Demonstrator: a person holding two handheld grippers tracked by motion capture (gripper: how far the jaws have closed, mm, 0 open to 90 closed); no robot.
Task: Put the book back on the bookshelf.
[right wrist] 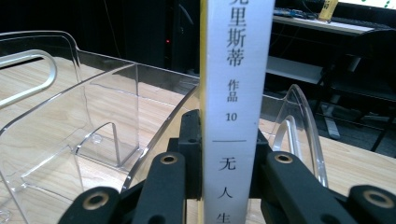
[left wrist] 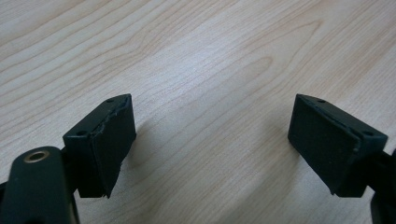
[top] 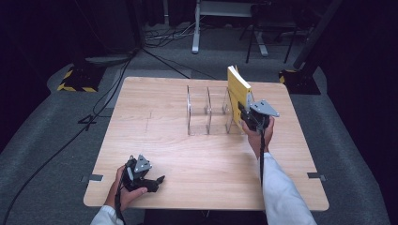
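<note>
Dark floor and trailing cables ringed a pale wooden table (top: 155, 140), lit from above; on its far half, toward one o'clock from the centre, stood a clear acrylic file rack (top: 209, 112) with upright dividers; the right gripper (top: 245, 114) had its jaws clamped on a yellow-covered paperback book (top: 238, 91), held upright and slightly tilted at the rack's three-o'clock end; in the right gripper view the book's white spine (right wrist: 237, 93), printed with Chinese characters and the number 10, rose straight between the two black jaws, which pressed on it from either side, with the curved transparent dividers (right wrist: 107, 102) just behind and to nine o'clock of it; the book's lower edge could not be seen, so whether it already touched the rack's floor could not be told; the left gripper (top: 157, 180) rested low over the near edge of the table at about seven o'clock, well apart from the rack, its jaws spread wide over bare wood grain (left wrist: 210, 70) with nothing between them; the step in hand appeared to be slotting the book into the rightmost compartment; the next move probably called for keeping the book vertical, lining it up between two dividers, lowering it until it stood on the base, and only then loosening the grip.
</note>
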